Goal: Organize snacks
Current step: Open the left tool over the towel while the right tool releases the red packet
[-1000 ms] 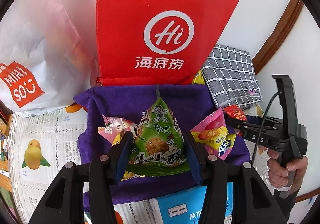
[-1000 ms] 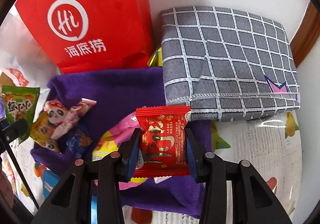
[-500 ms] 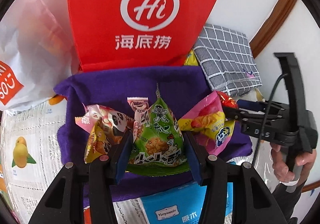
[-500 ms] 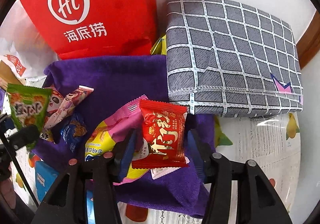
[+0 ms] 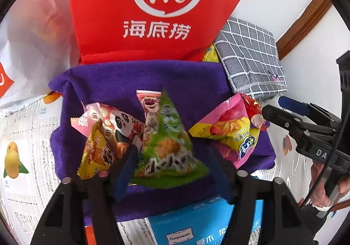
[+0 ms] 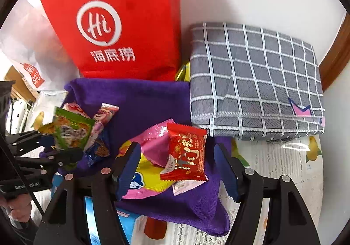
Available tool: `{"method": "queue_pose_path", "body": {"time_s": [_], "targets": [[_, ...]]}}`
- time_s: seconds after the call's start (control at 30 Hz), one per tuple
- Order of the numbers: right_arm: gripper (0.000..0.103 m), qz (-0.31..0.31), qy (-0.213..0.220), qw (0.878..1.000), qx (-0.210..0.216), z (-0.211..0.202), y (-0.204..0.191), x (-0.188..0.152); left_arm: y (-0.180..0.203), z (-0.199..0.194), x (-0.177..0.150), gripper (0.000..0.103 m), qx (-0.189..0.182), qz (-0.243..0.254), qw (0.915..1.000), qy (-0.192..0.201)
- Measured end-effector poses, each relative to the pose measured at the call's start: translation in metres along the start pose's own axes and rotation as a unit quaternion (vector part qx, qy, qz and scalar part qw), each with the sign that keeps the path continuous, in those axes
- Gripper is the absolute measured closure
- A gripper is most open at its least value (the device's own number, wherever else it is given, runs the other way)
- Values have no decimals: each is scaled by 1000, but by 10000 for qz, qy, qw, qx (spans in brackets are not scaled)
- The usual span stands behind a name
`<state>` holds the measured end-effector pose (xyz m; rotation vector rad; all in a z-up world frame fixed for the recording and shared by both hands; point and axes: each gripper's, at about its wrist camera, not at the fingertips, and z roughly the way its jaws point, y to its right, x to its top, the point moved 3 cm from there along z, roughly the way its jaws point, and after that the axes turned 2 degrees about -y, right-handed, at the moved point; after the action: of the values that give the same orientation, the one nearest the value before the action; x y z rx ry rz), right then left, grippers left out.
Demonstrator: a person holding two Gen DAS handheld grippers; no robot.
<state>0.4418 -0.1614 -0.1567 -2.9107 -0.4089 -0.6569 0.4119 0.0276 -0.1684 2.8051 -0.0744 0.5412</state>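
Dropping snacks onto purple towel [image 5: 140,78]: L gripper [image 5: 172,170] jaws opening, green triangle pkt [image 5: 168,142] loose btwn them, pads off. R gripper [image 6: 177,170] opening too, red pkt [image 6: 186,153] lies on pink bag [image 6: 151,148]. Next prob: back both out, fetch more.

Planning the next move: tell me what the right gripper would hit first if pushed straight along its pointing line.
Probably the red snack packet, lying between the opening jaws of the right gripper on the pink and yellow snack bag; beneath them is the purple towel. Depth is uncertain.
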Motion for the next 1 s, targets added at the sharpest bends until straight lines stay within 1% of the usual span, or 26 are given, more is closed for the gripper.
{"method": "queue_pose_path", "body": {"time_s": [0.1, 0.23, 0.37, 0.5, 0.63, 0.77, 1.0], "targets": [[34, -31, 114, 9999, 10, -8, -3, 1, 0, -6, 0, 37, 147, -24, 9999, 68], [34, -28, 277, 9996, 62, -18, -7, 2, 2, -18, -1, 37, 61, -19, 9999, 155], [34, -17, 474, 9988, 120, -33, -11, 3, 7, -33, -4, 37, 10, 23, 9995, 324], [34, 24, 650, 9978, 145, -49, -14, 3, 10, -45, -15, 36, -146, 11, 9992, 381], [34, 109, 848, 9961, 232, -68, -18, -4, 15, -61, -30, 36, -85, 100, 9988, 473], [34, 172, 958, 9945, 378, -83, -24, -21, 25, -86, -47, 36, -69, 216, 9976, 661], [34, 166, 1094, 9932, 356, -108, -40, -63, 40, -123, -84, 36, 62, 308, 9959, 848]]}}
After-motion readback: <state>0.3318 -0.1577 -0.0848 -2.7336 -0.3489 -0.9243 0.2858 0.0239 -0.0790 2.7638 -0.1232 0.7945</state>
